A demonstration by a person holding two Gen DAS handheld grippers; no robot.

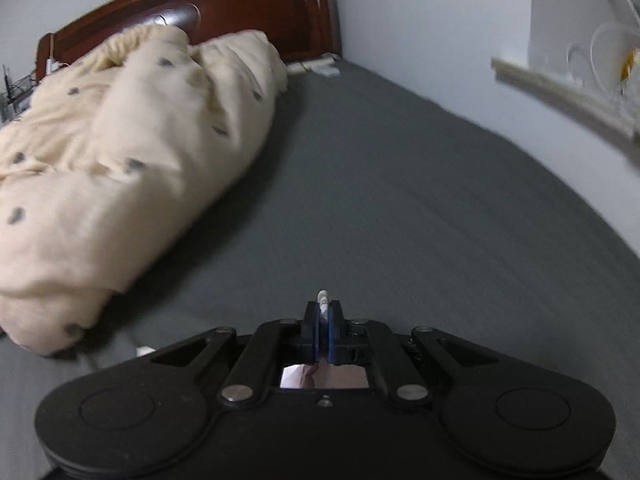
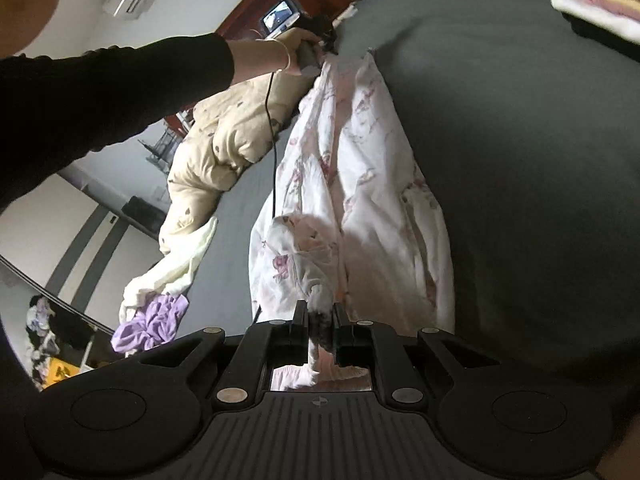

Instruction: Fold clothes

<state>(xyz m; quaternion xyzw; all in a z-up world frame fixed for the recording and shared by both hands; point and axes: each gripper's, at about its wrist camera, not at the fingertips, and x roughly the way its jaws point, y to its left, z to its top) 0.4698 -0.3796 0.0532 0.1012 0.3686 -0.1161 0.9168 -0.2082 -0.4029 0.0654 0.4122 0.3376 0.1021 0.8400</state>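
A white garment with pink flower print [image 2: 360,184] hangs stretched between my two grippers above the grey bed sheet [image 2: 520,160]. My right gripper [image 2: 321,320] is shut on its near end. My left gripper [image 2: 326,46], seen far off in the right wrist view in the person's hand, holds the far end. In the left wrist view the left gripper [image 1: 323,312] is shut on a thin white edge of the garment [image 1: 322,297], with a bit of cloth showing behind the jaws.
A cream quilt with grey spots [image 1: 120,152] lies bunched on the left of the bed by the dark wooden headboard [image 1: 248,4]. A cream cloth [image 2: 176,264] and a purple cloth [image 2: 152,324] lie at the bed's edge. Folded pale clothes [image 2: 592,4] sit far right. A white wall [image 1: 420,32] borders the bed.
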